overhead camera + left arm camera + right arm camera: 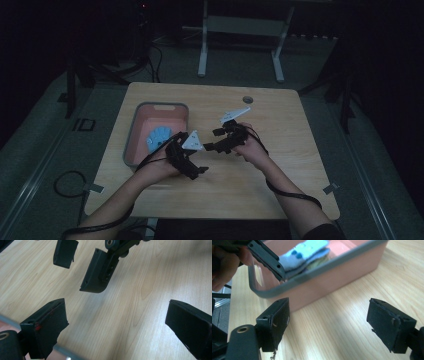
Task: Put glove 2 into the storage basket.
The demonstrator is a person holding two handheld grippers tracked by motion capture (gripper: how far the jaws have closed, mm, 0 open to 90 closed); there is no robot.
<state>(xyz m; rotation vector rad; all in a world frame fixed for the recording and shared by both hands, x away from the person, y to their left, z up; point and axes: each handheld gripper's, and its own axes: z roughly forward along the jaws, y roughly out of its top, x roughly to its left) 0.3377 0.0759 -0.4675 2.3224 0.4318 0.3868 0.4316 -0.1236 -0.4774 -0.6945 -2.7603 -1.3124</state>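
Note:
My left gripper [192, 157] hovers over the wooden table [280, 165] just right of a pink bin [150, 125] with a grey rim, its jaws wide open and empty. Facing it from the right, my right gripper [212, 140] is also open and empty. A light blue cloth item [158, 138] lies inside the bin. In the left gripper view, my left gripper [117, 322] spans bare wood, with the right gripper's fingers [96, 272] hanging above. In the right gripper view, my right gripper [332, 322] points at the bin [332, 282] holding the blue cloth [304, 255].
A round grommet [247, 99] sits near the table's far edge. The white legs of another stand [202, 50] rise behind the table. A black cable loop [70, 182] lies on the floor at the left. The room around is dark.

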